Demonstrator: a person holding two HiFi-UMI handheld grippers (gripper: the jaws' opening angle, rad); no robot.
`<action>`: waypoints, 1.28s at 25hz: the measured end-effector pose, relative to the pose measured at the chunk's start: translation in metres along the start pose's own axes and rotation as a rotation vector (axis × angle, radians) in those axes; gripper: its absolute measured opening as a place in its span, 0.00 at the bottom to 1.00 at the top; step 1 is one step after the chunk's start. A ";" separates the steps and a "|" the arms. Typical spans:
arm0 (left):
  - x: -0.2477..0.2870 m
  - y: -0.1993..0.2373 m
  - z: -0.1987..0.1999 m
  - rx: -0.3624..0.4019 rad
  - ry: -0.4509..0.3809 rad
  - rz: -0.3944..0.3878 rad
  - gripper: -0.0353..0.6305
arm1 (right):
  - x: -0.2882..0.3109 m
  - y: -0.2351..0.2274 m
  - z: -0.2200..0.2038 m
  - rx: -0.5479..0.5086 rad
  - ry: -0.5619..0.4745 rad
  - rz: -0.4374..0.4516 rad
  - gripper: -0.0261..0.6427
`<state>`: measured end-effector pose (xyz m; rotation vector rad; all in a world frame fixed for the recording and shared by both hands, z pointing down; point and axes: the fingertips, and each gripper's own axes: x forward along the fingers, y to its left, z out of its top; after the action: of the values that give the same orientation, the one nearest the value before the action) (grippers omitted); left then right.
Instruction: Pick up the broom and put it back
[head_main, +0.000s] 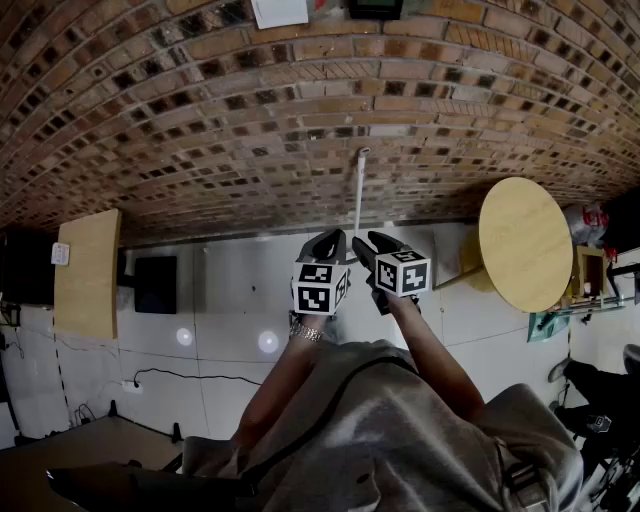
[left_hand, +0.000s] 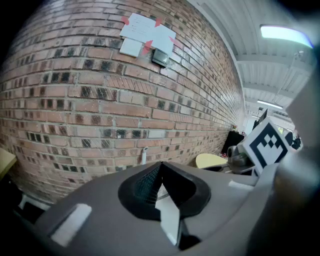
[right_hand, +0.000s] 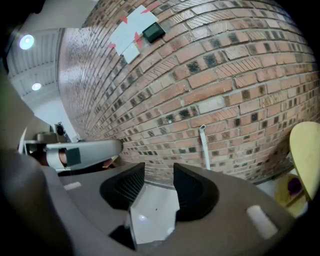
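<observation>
The broom shows only as a thin white handle (head_main: 358, 190) leaning upright against the brick wall, its lower end hidden behind my grippers. The handle's top also appears in the left gripper view (left_hand: 144, 155) and in the right gripper view (right_hand: 204, 147), some way ahead of both. My left gripper (head_main: 328, 246) is shut with nothing in it, its jaws meeting at the tips (left_hand: 160, 169). My right gripper (head_main: 373, 246) is open and empty (right_hand: 159, 174). Both are held side by side in front of the handle, apart from it.
A round wooden table (head_main: 525, 243) stands to the right by the wall. A wooden board (head_main: 88, 272) and a black box (head_main: 155, 284) are at the left. A cable (head_main: 190, 378) lies on the white floor. Papers (left_hand: 145, 34) are taped high on the wall.
</observation>
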<state>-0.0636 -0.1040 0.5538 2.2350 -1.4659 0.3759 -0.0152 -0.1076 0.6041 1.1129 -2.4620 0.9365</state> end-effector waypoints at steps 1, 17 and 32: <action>0.005 0.010 0.008 -0.006 -0.003 -0.008 0.05 | 0.014 -0.008 0.002 0.016 0.010 -0.023 0.28; 0.049 0.067 0.056 -0.046 0.047 -0.018 0.05 | 0.223 -0.199 0.035 -0.042 0.347 -0.277 0.34; 0.045 0.112 0.047 -0.089 0.043 0.068 0.05 | 0.237 -0.207 0.018 -0.174 0.417 -0.266 0.19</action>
<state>-0.1490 -0.2014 0.5572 2.0987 -1.5096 0.3708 -0.0174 -0.3558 0.7990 1.0315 -1.9640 0.7659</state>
